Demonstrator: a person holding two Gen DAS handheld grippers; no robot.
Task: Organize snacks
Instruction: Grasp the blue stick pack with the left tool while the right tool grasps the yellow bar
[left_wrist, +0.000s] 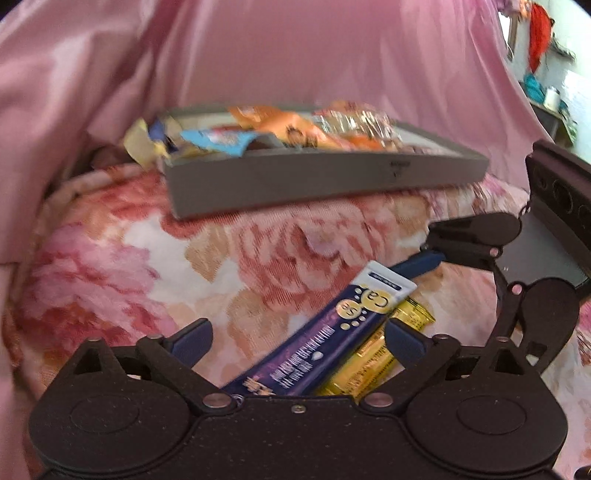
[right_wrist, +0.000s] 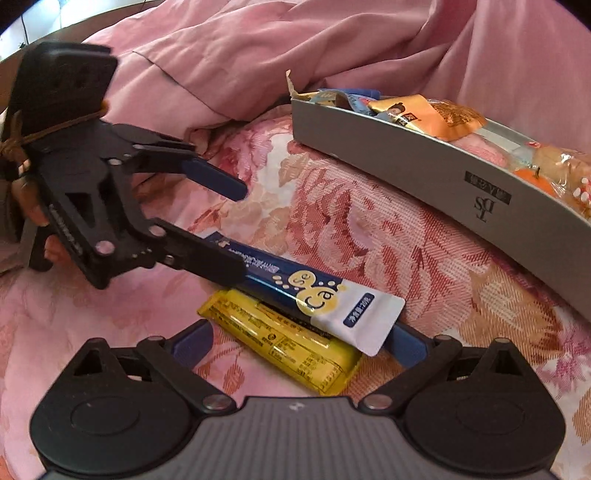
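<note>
A grey tray (left_wrist: 325, 177) of snack packets sits on the floral bedcover (left_wrist: 147, 266). Nearer than the tray, a blue stick packet (left_wrist: 321, 339) overlaps a yellow packet (left_wrist: 373, 354) between the left gripper (left_wrist: 295, 339)'s spread fingers.

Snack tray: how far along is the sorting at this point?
Done: several packets already sit in the tray. In hand: nothing gripped; the left gripper and right gripper, jaws open, are around the blue stick. Left: that stick and the yellow bar under it.

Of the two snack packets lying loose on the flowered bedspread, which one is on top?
The long dark-blue stick packet with a white end lies on top, crossing over the yellow wrapped bar, which rests directly on the bedspread.
</note>
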